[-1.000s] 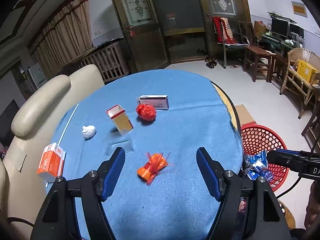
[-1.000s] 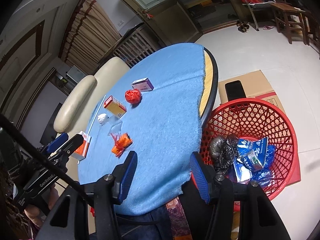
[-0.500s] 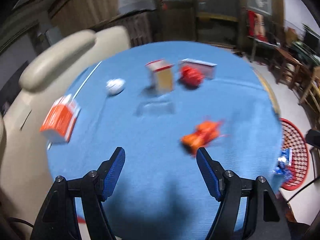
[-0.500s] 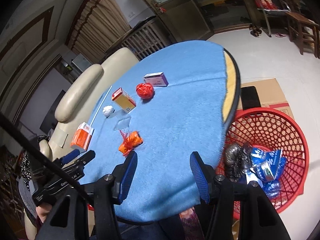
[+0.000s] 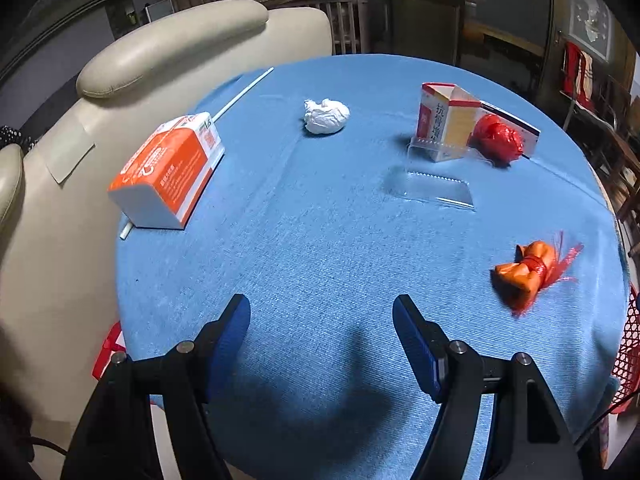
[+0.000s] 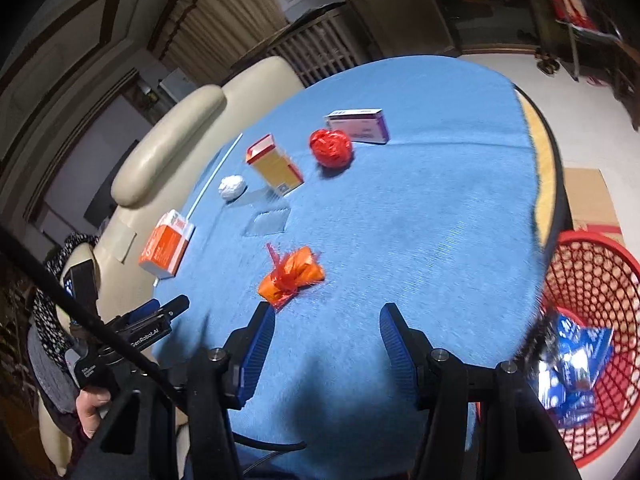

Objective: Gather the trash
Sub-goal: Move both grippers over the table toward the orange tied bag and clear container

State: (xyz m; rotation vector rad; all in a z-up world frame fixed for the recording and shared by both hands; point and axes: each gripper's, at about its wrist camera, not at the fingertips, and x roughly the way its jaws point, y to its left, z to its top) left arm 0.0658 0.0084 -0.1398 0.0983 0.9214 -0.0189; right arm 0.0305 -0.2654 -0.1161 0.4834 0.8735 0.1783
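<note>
Trash lies on a round table with a blue cloth (image 5: pixel 320 248) (image 6: pixel 420 220). An orange wrapper bundle (image 5: pixel 528 272) (image 6: pixel 292 278) sits near the front, a red crumpled ball (image 5: pixel 498 142) (image 6: pixel 331 147) and a red-yellow carton (image 5: pixel 444 122) (image 6: pixel 274 164) farther back. A white paper wad (image 5: pixel 326 116) (image 6: pixel 232 187), an orange-white box (image 5: pixel 168 172) (image 6: pixel 168 246), a clear plastic packet (image 5: pixel 432 186) (image 6: pixel 269 219) and a purple-white box (image 6: pixel 358 125) also lie there. My left gripper (image 5: pixel 320 320) (image 6: pixel 168 308) is open over the near cloth. My right gripper (image 6: pixel 326 330) is open just short of the orange bundle.
A red mesh basket (image 6: pixel 588 304) (image 5: pixel 628 352) with blue wrappers stands on the floor right of the table. A cream sofa (image 5: pixel 160 52) (image 6: pixel 168 140) backs the table's left side. A white straw (image 5: pixel 240 96) lies by the orange-white box. A hand (image 6: pixel 90 404) holds the left gripper.
My left gripper swung left and lower, so the orange bundle slid from between its fingers to the right. My right gripper moved from the basket side over the table toward the bundle.
</note>
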